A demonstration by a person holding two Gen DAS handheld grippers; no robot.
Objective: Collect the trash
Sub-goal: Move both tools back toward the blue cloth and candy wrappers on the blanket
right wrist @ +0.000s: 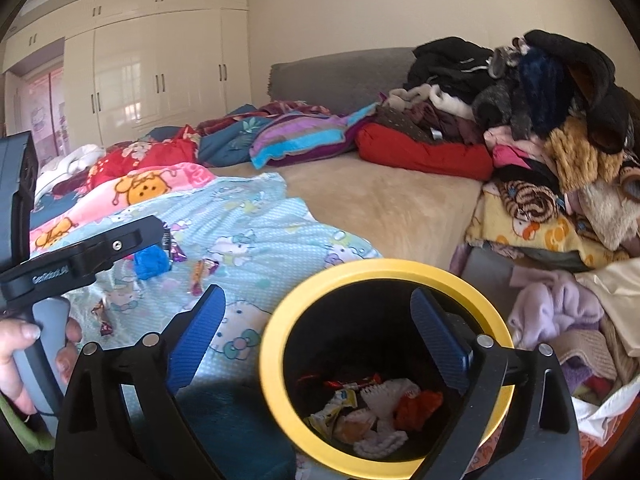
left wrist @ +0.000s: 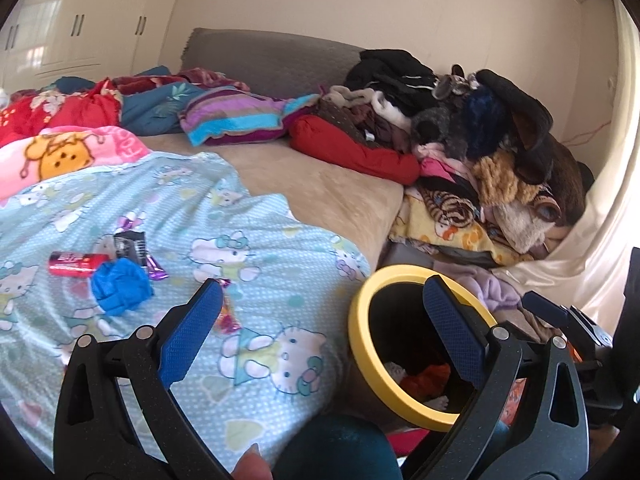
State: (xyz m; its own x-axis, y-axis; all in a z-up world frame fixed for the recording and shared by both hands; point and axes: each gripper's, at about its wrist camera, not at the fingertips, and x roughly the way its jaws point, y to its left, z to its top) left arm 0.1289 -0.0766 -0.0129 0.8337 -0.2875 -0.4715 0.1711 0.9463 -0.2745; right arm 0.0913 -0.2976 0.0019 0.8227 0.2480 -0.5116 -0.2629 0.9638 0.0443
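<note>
A black bin with a yellow rim (left wrist: 362,344) (right wrist: 276,336) stands beside the bed and holds wrappers and crumpled paper (right wrist: 380,412). On the Hello Kitty blanket lie a red can (left wrist: 74,264), a blue crumpled ball (left wrist: 120,286) (right wrist: 151,262), a black packet (left wrist: 130,245), a purple wrapper (left wrist: 157,270) and candy wrappers (left wrist: 228,316) (right wrist: 202,272). My left gripper (left wrist: 320,320) is open and empty, between the trash and the bin. My right gripper (right wrist: 320,328) is open and empty, over the bin's mouth.
A heap of clothes (left wrist: 472,128) (right wrist: 540,120) fills the bed's right side. Pillows and quilts (left wrist: 228,116) lie at the grey headboard (right wrist: 340,76). White wardrobes (right wrist: 160,72) stand at the back left. The left gripper's body (right wrist: 80,256) and my hand (right wrist: 24,344) show at left.
</note>
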